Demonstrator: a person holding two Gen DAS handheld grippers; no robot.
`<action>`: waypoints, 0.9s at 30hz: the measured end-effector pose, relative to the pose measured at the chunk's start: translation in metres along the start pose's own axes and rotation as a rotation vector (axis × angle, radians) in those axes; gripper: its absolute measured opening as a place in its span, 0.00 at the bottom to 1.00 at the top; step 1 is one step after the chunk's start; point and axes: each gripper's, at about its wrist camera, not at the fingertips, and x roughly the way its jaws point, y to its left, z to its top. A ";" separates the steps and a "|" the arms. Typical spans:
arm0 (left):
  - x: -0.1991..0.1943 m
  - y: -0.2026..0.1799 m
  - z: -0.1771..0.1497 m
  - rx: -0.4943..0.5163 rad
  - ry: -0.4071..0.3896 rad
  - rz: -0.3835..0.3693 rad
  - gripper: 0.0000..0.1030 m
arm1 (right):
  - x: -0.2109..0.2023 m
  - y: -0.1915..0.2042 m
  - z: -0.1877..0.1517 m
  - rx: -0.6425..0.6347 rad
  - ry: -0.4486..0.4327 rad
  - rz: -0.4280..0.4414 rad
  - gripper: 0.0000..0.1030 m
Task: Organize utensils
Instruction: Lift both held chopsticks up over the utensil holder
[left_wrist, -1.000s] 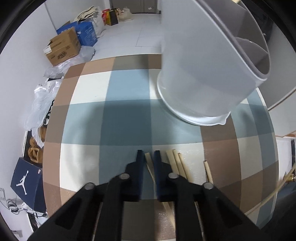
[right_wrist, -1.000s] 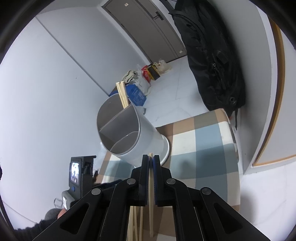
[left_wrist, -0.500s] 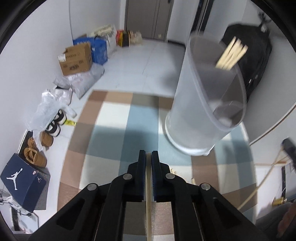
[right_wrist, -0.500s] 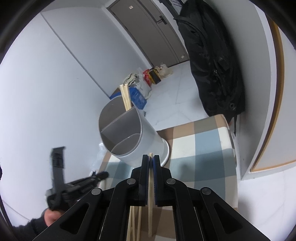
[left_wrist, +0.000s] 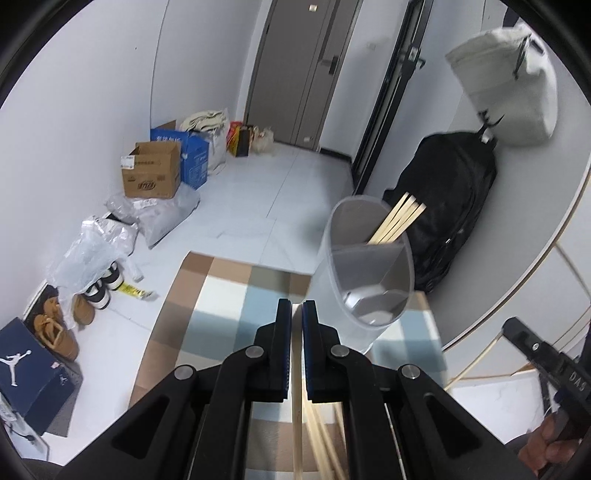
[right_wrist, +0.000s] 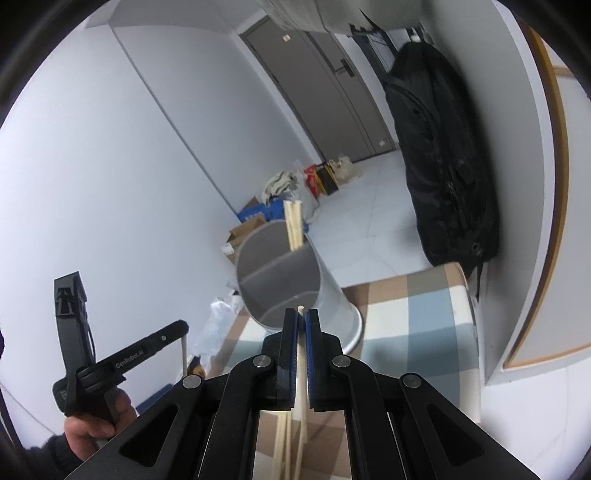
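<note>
A pale grey divided utensil holder (left_wrist: 364, 280) stands on the checked tablecloth (left_wrist: 221, 302), with several wooden chopsticks (left_wrist: 399, 218) in its far compartment. It also shows in the right wrist view (right_wrist: 291, 291). My left gripper (left_wrist: 296, 314) is shut on a wooden chopstick (left_wrist: 297, 424) and is raised above the table, left of the holder. My right gripper (right_wrist: 301, 317) is shut on a wooden chopstick (right_wrist: 302, 369), raised in front of the holder. More chopsticks (right_wrist: 282, 439) lie on the cloth below it.
A black backpack (left_wrist: 450, 206) hangs at the wall behind the table. Cardboard boxes (left_wrist: 151, 173), bags and shoes (left_wrist: 96, 288) sit on the floor to the left. The table's edges (right_wrist: 469, 332) lie close on both sides.
My left gripper closed on a chopstick on the cloth and lifted it well above the table. My right gripper rose a little with its chopstick.
</note>
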 end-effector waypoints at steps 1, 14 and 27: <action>-0.004 -0.001 0.002 -0.008 -0.017 -0.010 0.02 | -0.002 0.002 0.001 -0.004 -0.007 0.002 0.03; -0.030 -0.026 0.051 0.004 -0.204 -0.105 0.02 | -0.018 0.047 0.043 -0.085 -0.056 0.038 0.03; -0.019 -0.038 0.110 0.028 -0.304 -0.127 0.02 | -0.002 0.072 0.120 -0.124 -0.097 0.035 0.03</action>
